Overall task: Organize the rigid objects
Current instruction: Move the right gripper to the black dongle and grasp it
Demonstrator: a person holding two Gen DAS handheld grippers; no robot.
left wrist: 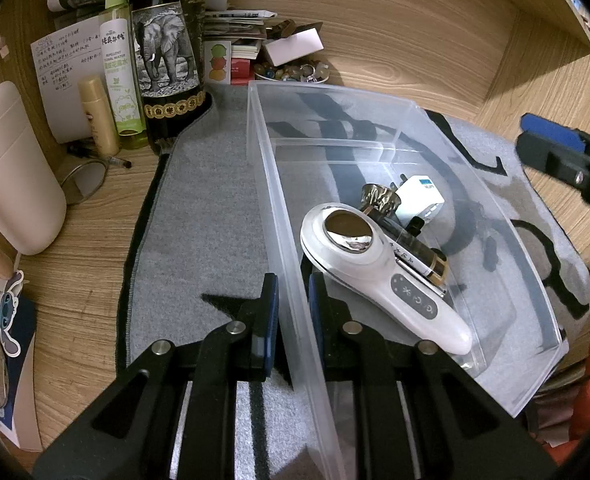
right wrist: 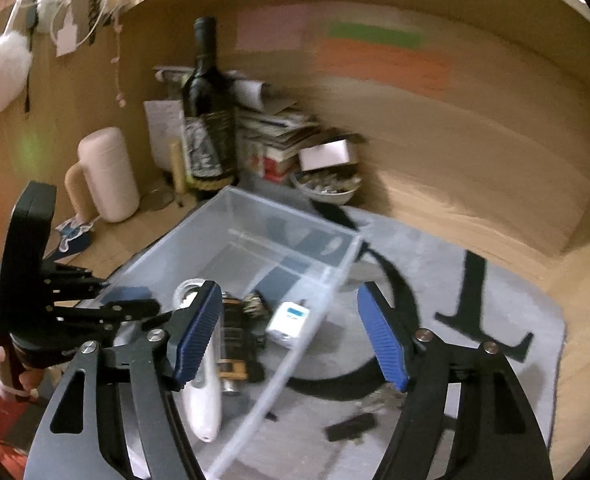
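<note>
Clearly the sorting is well under way — the clear plastic bin (left wrist: 375, 128) sits on the grey mat (left wrist: 199, 216) in the middle of the bench (left wrist: 75, 280), and its nearer compartment already holds a white handheld device (left wrist: 379, 268), a white plug adapter (left wrist: 421, 196), a small dark bottle (left wrist: 419, 248) and a crumpled metallic piece (left wrist: 379, 196), all lying close against one another in the centre of the left wrist view. The left gripper (left wrist: 293, 312) has its jaws closed onto the bin's near side wall, one pad outside and one inside, so it looks to be steadying the bin rather than carrying anything. The right gripper (right wrist: 295, 336) hangs above the bin's right edge with its jaws spread wide and nothing between them. In the lower middle of the right wrist view, outside the bin on the mat, lie a small dark oblong object (right wrist: 351, 426) and, just beyond it, a little metallic cluster (right wrist: 383, 396) — that view is blurred and I cannot tell what either is. My guess is that these are the pieces left to collect. The next move would call for bringing the open right jaws down over one of them, lining the pads across its narrow side, closing, then lifting it over the wall into the bin while the left side keeps the bin from sliding. The clutter at the upper left, the wine bottle (left wrist: 167, 48) and its neighbours, seems outside the job.
</note>
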